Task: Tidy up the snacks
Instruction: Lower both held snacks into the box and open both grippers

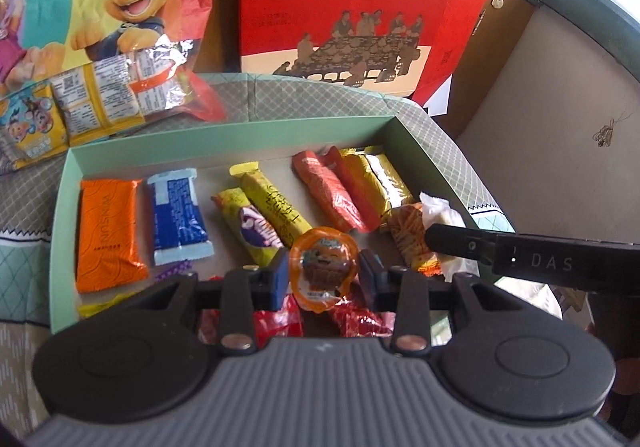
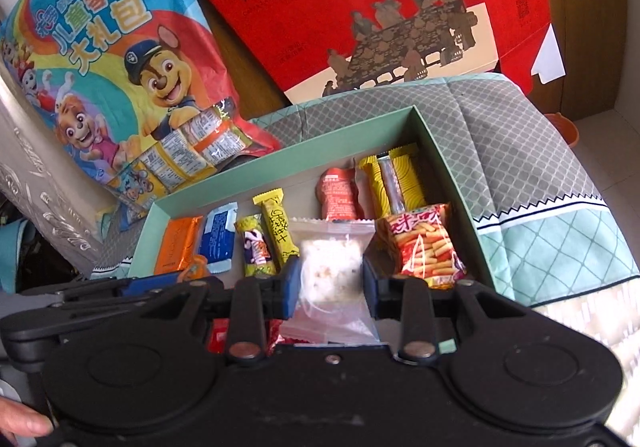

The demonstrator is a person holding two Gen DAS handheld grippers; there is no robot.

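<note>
One green box (image 1: 224, 135) is shown. Inside are counted: one orange packet (image 1: 108, 235), one blue packet (image 1: 180, 219), two yellow bars (image 1: 276, 207), one red packet (image 1: 332, 195), one stick-snack bag (image 2: 428, 247). Two grippers (image 1: 324, 279) (image 2: 330, 287) are visible.

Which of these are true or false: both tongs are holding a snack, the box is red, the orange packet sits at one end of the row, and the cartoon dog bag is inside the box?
1. Both tongs hold a snack. True: the left tongs grip an orange jelly cup, and the right tongs grip a clear packet with something white inside.
2. The box is red. False: the box holding the snacks is pale green; the red thing behind it is a big paper bag.
3. The orange packet lies at one end of the row. True.
4. The cartoon dog bag is inside the box. False: it stands outside, behind it.
</note>
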